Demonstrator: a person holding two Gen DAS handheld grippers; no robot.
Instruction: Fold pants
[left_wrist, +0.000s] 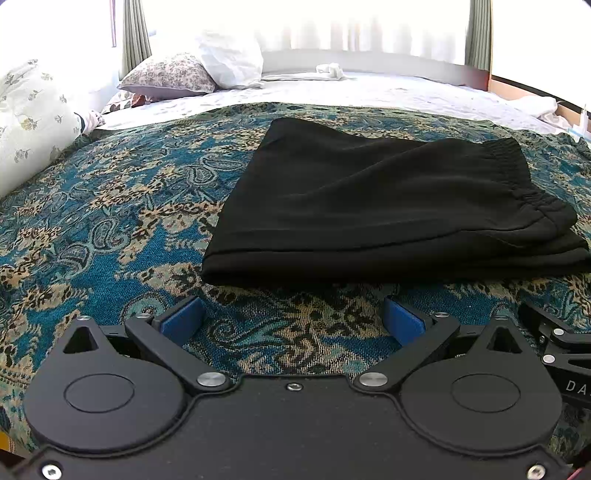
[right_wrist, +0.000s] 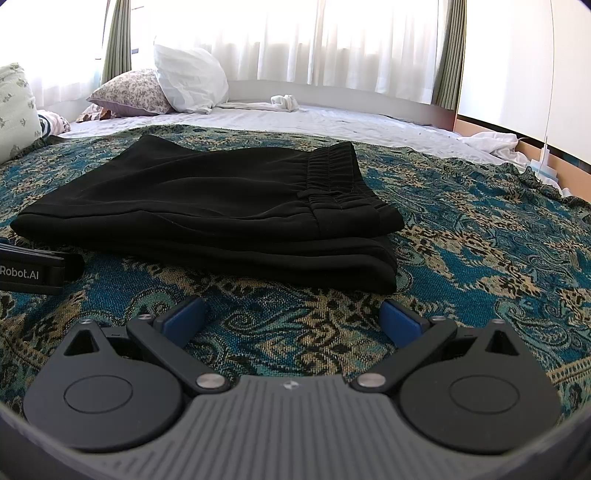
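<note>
Daylight blows out the curtained window (right_wrist: 332, 48); sharp focus, fisheye bending at edges.

bed (right_wrist: 332, 118): carrying paisley throw (right_wrist: 480, 240) | pillows (right_wrist: 188, 79) lying at far-left corner | curtained window (right_wrist: 332, 40): glowing bright daylight

We find the black pants (left_wrist: 388, 199) folded into a compact, stacked rectangle, lying flat. The gathered elastic waistband (right_wrist: 332, 173) sits on the top layer at the right end. The folded layers show along the near edge, the top layer set slightly back from those beneath.
</note>
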